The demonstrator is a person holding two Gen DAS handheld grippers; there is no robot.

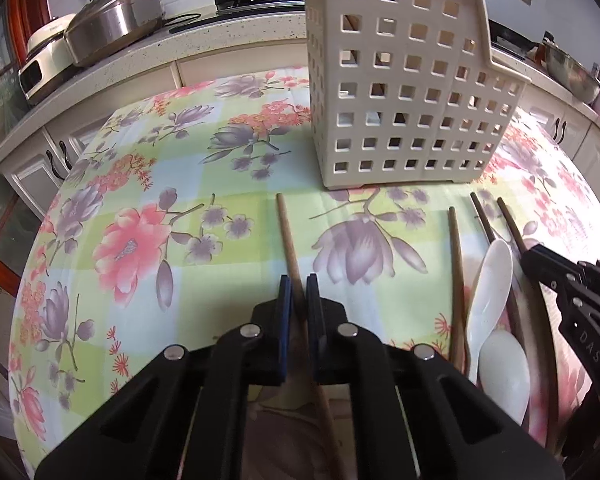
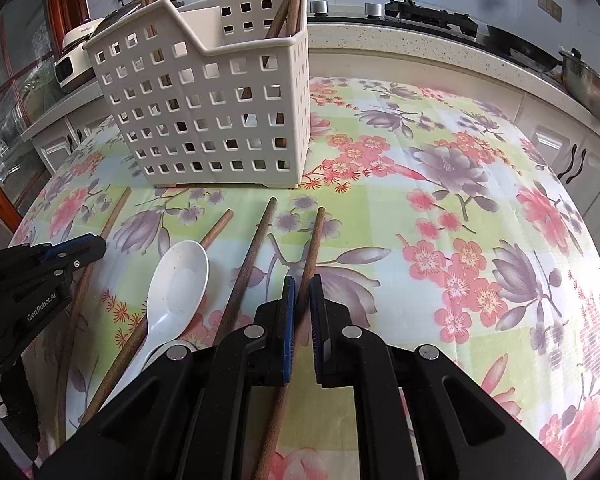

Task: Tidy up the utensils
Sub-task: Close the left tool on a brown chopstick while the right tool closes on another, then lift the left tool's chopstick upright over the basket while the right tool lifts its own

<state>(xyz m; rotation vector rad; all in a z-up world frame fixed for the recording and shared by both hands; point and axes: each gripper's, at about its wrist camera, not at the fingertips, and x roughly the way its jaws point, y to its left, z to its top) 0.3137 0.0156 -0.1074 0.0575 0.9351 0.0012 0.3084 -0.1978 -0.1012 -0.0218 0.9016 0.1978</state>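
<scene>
Jaws of both my grippers pinch 1 brown wooden chopstick each, left (image 1: 299,292) and right (image 2: 302,292), flat on the floral worktop (image 2: 440,208); I should lift level toward the cream perforated basket (image 2: 220,112).

Speckled kitchen counter (image 1: 236,34) above white cabinets (image 2: 556,148).

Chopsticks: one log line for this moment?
left gripper: shut on light chopstick | right gripper: shut on dark chopstick | basket: upright
</scene>
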